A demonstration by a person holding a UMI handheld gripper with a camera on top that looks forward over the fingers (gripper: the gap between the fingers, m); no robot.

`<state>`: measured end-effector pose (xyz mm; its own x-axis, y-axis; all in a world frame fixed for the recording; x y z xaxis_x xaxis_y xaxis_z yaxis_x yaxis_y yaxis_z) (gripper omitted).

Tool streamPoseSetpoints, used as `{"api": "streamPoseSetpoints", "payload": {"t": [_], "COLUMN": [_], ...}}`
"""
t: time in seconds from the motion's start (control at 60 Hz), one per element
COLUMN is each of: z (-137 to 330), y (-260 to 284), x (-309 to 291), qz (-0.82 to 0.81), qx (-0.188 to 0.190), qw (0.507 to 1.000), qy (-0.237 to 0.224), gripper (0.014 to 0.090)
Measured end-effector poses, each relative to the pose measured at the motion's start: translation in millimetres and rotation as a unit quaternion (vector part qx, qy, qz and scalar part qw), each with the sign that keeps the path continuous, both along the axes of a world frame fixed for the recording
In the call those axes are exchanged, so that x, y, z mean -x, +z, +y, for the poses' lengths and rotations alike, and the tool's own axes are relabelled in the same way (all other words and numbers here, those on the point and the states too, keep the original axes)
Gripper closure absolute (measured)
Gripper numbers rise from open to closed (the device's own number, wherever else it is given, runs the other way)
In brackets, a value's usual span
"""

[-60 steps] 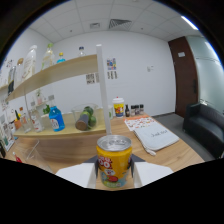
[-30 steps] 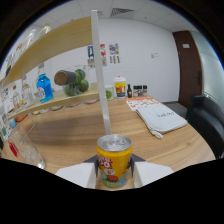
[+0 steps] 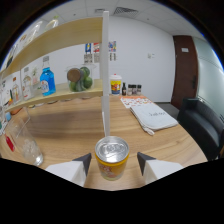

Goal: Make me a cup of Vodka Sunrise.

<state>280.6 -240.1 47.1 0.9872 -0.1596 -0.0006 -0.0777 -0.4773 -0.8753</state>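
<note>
A yellow drink can (image 3: 112, 158) with a silver top is seen upright between the two fingers, and it is pinched by them at both sides, so that the gripper (image 3: 112, 163) is closed on it. The can is held above the wooden desk (image 3: 75, 132), near its front edge. Just to the side of the can, on the desk, a clear glass (image 3: 26, 146) is stood, with what may be ice inside it; this cannot be told for certain. Directly beyond the can a white upright post (image 3: 105, 70) is seen, by which a wooden shelf unit (image 3: 60, 35) is carried. On the lower shelf a blue bottle (image 3: 47, 82) and a clear jar of green and brown fruit (image 3: 80, 79) are placed, with further bottles beside them. Farther back on the desk a yellow-and-white tub (image 3: 116, 84) and a few small dark bottles (image 3: 131, 89) are grouped. A folded white cloth (image 3: 154, 118) is laid on the desk to the far side, near a dark chair (image 3: 200, 125). A brown door (image 3: 184, 67) is set in the white wall behind.
</note>
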Motion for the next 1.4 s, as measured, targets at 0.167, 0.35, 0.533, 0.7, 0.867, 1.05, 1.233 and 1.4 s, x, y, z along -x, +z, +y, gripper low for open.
{"api": "streamPoseSetpoints", "payload": {"t": [0.167, 0.35, 0.533, 0.7, 0.867, 1.05, 1.233, 1.4], "z": [-25.2, -59.7, -81.9, -78.8, -34.6, 35.6, 100.2, 130.0], "y": [44.0, 86.1, 87.6, 88.8, 132.2, 170.3, 163.3, 146.7], "x": [20.7, 88.5, 173.5, 230.4, 275.4, 314.7, 330.1, 327.6], "qz": [-0.011, -0.012, 0.008, 0.02, 0.028, 0.032, 0.012, 0.003], "qx": [-0.017, -0.039, -0.047, -0.047, -0.094, -0.137, -0.123, -0.099], "qw": [1.0, 0.999, 0.998, 0.997, 0.992, 0.986, 0.988, 0.993], "qy": [-0.015, 0.004, 0.032, 0.049, 0.076, 0.095, 0.09, 0.07], "gripper": [0.0194, 0.0197, 0.0193, 0.0183, 0.0192, 0.0228, 0.0336, 0.0605]}}
